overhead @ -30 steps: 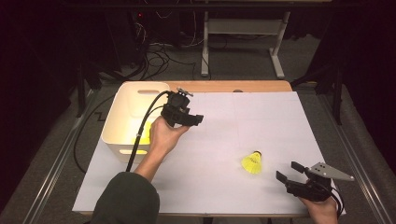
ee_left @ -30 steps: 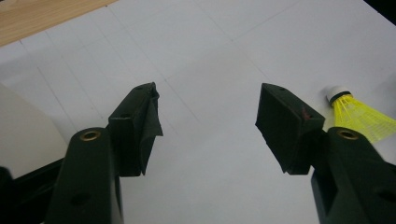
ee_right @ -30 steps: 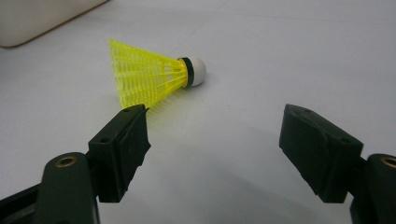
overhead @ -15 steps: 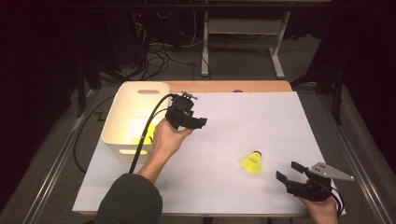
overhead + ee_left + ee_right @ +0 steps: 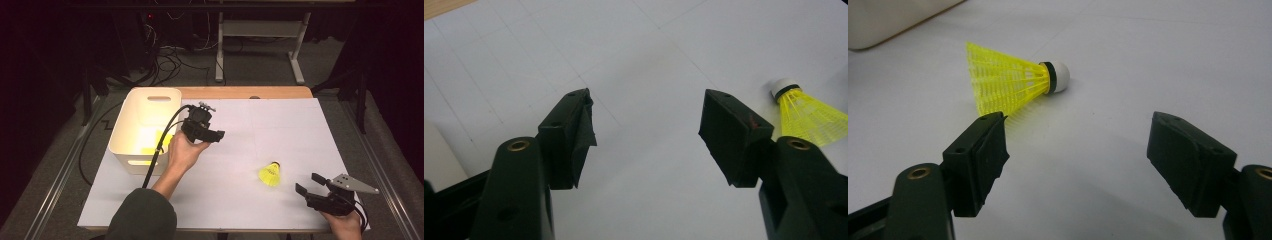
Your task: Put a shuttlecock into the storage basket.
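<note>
A yellow shuttlecock (image 5: 270, 174) with a white cork tip lies on its side on the white table sheet (image 5: 280, 130), right of centre. My right gripper (image 5: 307, 183) rests open at the front right, a short way from it. In the right gripper view the shuttlecock (image 5: 1008, 80) lies just beyond the left jaw, with nothing between the jaws of the right gripper (image 5: 1078, 120). My left gripper (image 5: 217, 134) is held above the table beside the white bin (image 5: 131, 159), open and empty. In the left gripper view its jaws (image 5: 646, 97) stand wide apart, with the shuttlecock (image 5: 809, 112) at the right edge.
The white bin stands at the table's left and holds yellow items (image 5: 150, 144) that I cannot make out clearly. The left gripper's black cable (image 5: 162, 145) trails across the bin's front corner. A wooden table edge (image 5: 240, 92) runs along the far side.
My left gripper has drifted right and slightly nearer the person, away from the bin, staying open. The right gripper and the shuttlecock have not moved.
</note>
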A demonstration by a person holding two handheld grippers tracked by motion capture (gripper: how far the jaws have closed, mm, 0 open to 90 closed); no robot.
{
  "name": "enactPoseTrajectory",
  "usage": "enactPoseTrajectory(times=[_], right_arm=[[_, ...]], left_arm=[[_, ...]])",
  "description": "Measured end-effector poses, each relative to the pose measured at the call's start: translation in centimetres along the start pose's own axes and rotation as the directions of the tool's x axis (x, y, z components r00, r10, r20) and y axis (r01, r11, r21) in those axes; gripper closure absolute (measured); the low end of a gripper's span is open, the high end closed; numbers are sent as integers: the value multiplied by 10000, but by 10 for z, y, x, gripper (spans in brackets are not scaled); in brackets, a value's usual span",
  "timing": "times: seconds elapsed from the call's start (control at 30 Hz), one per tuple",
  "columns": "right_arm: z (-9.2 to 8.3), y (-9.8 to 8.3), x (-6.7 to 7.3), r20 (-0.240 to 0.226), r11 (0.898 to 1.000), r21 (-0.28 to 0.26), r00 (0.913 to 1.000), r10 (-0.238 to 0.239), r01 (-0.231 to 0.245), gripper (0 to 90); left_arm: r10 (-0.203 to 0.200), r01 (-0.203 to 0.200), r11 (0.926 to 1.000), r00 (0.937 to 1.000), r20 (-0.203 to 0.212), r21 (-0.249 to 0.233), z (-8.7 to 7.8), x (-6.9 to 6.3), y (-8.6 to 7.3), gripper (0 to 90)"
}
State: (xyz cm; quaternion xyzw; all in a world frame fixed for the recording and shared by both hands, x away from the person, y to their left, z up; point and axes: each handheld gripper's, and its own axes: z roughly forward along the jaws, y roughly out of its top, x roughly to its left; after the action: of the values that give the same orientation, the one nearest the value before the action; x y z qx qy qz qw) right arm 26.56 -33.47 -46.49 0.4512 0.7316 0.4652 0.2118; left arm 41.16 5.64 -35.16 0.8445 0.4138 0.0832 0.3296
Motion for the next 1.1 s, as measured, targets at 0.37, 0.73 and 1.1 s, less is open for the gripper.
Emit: enactPoseTrajectory(times=[0.37, 0.73, 1.1], right_arm=[[0, 0, 0, -4, 10000, -13, 10000, -5, 5, 247], [0, 0, 0, 6, 10000, -1, 10000, -19, 19, 247], [-2, 0, -1, 3, 10000, -93, 10000, 15, -15, 247]], left_arm=[[83, -83, 10000, 10000, 53, 49, 10, -8, -3, 385], [117, -120, 9997, 9998, 139, 202, 17, -10, -8, 384], [72, -76, 9994, 9999, 137, 325, 20, -12, -12, 380]])
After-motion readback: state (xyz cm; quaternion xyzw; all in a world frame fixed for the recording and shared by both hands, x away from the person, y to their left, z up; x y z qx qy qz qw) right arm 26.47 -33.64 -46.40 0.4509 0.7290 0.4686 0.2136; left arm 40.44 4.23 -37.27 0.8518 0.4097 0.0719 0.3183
